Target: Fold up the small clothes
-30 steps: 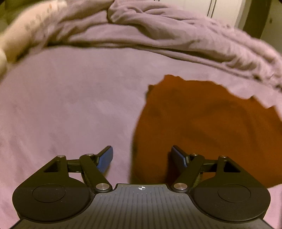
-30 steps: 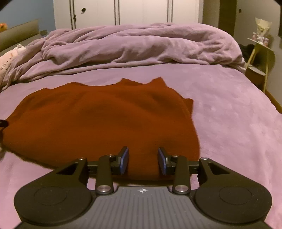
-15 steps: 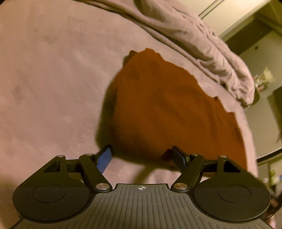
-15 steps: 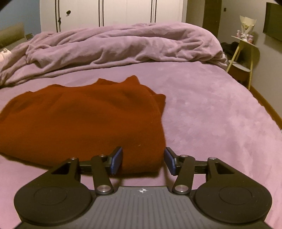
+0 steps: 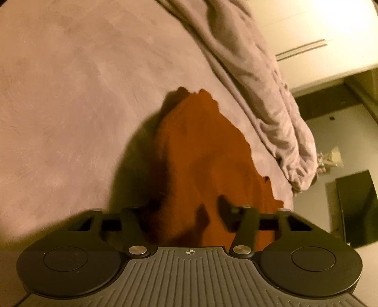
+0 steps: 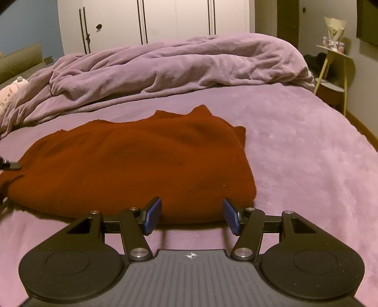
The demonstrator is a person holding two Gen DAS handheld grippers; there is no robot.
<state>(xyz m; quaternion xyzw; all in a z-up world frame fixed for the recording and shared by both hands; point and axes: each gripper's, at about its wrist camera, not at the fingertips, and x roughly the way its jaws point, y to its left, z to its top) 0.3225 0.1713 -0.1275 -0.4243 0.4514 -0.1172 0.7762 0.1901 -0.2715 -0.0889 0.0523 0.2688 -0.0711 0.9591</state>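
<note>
white wardrobe (image 6: 153, 21), side table (image 6: 333, 68), dim light

A: What is seen ahead of the left gripper (image 5: 189, 212)?

B: A rust-red garment (image 5: 208, 151) is seen spread on the mauve bed cover (image 5: 70, 94), its near end bunched up between the jaws, which are closing. Whether the cloth is already pinched cannot be told.

A: And beyond it?

B: A rumpled mauve duvet (image 5: 264, 89) is heaped along the garment's far side. A pale wardrobe (image 5: 319, 35) and a dark screen (image 5: 356, 207) are glimpsed at the right, all tilted.
</note>
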